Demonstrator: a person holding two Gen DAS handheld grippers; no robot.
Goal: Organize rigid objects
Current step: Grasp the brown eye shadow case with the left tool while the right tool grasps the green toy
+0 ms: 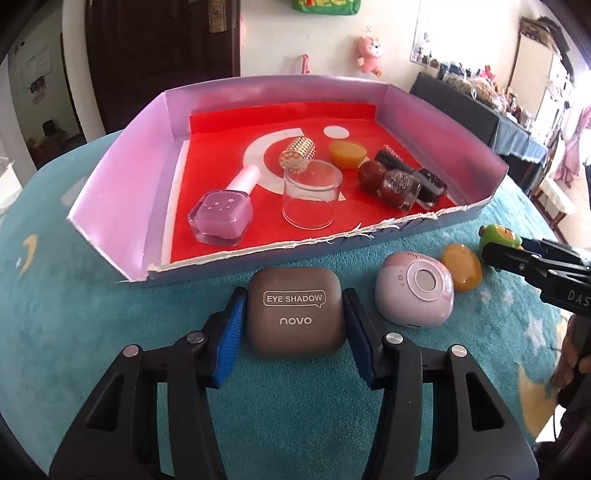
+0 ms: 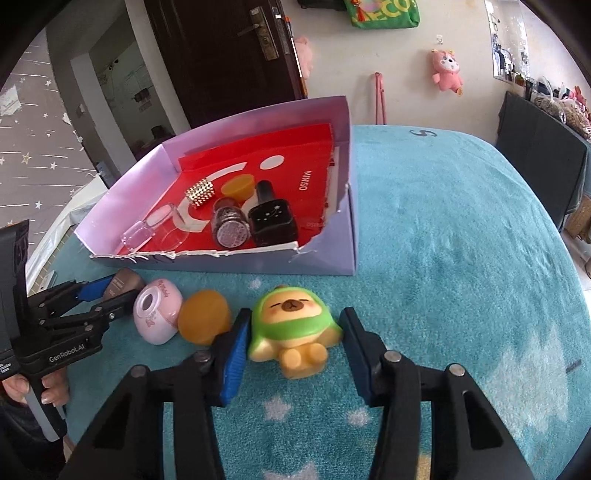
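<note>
Gripping the eyeshadow case (image 1: pixel 295 312) squarely, left gripper (image 1: pixel 293 325) pads touch both sides; right gripper (image 2: pixel 293 341) brackets the toy (image 2: pixel 295 328), far pad apparently short; lift level into the tray (image 1: pixel 110 206).

The desk (image 2: pixel 461 229) is covered with a teal plush cloth (image 1: pixel 66 295) patterned with white stars and yellow moons. Behind it stands a cream wall (image 2: pixel 399 74). A dark brown door (image 2: pixel 221 55) with a brass lock plate (image 2: pixel 263 33) is set into this wall. A pink plush toy (image 2: pixel 447 70) and a green bag (image 2: pixel 382 13) hang on the wall. A dark cabinet (image 1: pixel 458 107) loaded with clutter stands at the right. At the left, a doorway (image 2: pixel 129 96) opens onto a further room. Daylight illuminates the scene evenly.
</note>
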